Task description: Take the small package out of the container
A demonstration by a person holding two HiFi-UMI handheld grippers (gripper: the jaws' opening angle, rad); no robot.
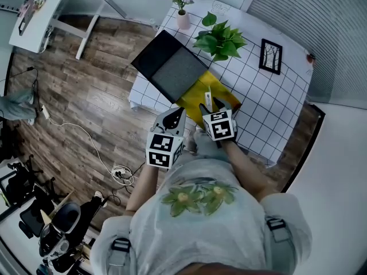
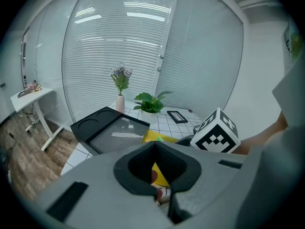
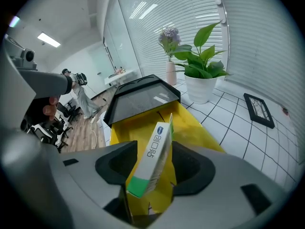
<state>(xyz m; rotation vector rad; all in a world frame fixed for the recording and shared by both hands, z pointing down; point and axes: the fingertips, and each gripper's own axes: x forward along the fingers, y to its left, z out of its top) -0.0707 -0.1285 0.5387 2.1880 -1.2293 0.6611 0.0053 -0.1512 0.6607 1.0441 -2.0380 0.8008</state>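
While the left tongs (image 2: 161,194) are pinching what appears to be the near edge of the yellow container (image 3: 195,128), their jaws are sitting drawn together on very little material. In my judgement, if that hold is slipping, the container is going to rise with the load.

Just to their right, the right tongs (image 3: 145,185) are clamping the small package (image 3: 157,147) near its lower, green end. The package is standing tilted over the container's mouth. Whether its bottom is fully clear of the mouth I cannot tell. With the grip sitting so low, the package is liable to pivot and drop back in.

Ahead and left of both tongs, a black tray (image 1: 172,67) is lying at the container's far end, so any forward swing is risking a strike. A flower vase (image 1: 182,13) is standing beyond the tray. Ahead and right of the right tongs, a potted plant (image 1: 221,39) is spreading its leaves towards the lifting path. Further right, well apart from the tongs, a picture frame (image 1: 270,56) is lying flat on the checked table (image 1: 275,113).
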